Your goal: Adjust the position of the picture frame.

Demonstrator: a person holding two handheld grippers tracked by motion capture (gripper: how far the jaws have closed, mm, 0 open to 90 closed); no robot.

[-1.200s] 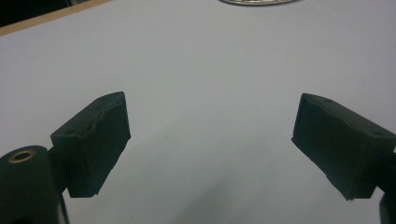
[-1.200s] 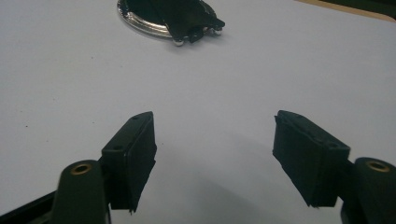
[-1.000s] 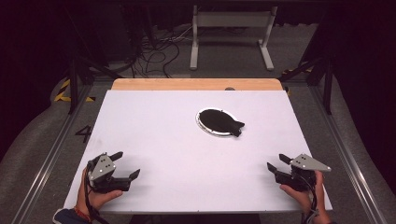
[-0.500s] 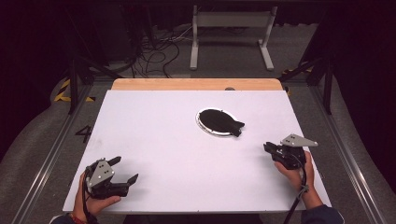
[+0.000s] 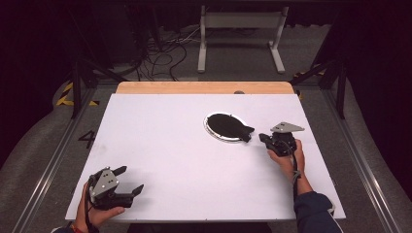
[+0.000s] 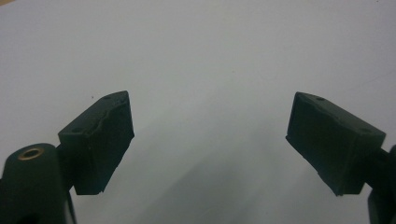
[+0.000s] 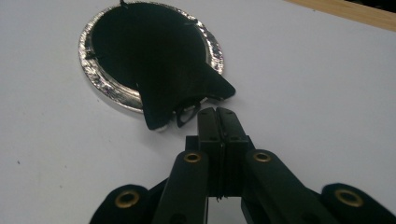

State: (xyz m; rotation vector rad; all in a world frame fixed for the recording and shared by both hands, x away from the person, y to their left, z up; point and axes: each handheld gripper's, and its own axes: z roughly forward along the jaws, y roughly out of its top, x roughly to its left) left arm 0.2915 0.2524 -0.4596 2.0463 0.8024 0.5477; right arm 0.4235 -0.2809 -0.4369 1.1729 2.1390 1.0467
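High view: on the white worktop (image 5: 160, 141), right of centre, a round silver-rimmed dish (image 5: 217, 133) under a black cloth-like piece (image 5: 228, 125) whose tail hangs over the rim toward the right claw (image 5: 263, 138). Right claw just beside that tail, pressed together, nothing between, having just been closing. Left claw (image 5: 130, 180) at the near left corner, well apart from the dish, spread wide.

Left gripper view: left claw (image 6: 210, 140) wide apart, bare white worktop (image 6: 201, 56) between the two black pads.

Right gripper view: right claw (image 7: 218, 114) shut tight, tips just short of the black piece (image 7: 154, 51) and its small clip-like end (image 7: 187, 114); touching or not, cannot tell. Silver dish (image 7: 100, 81) beyond.
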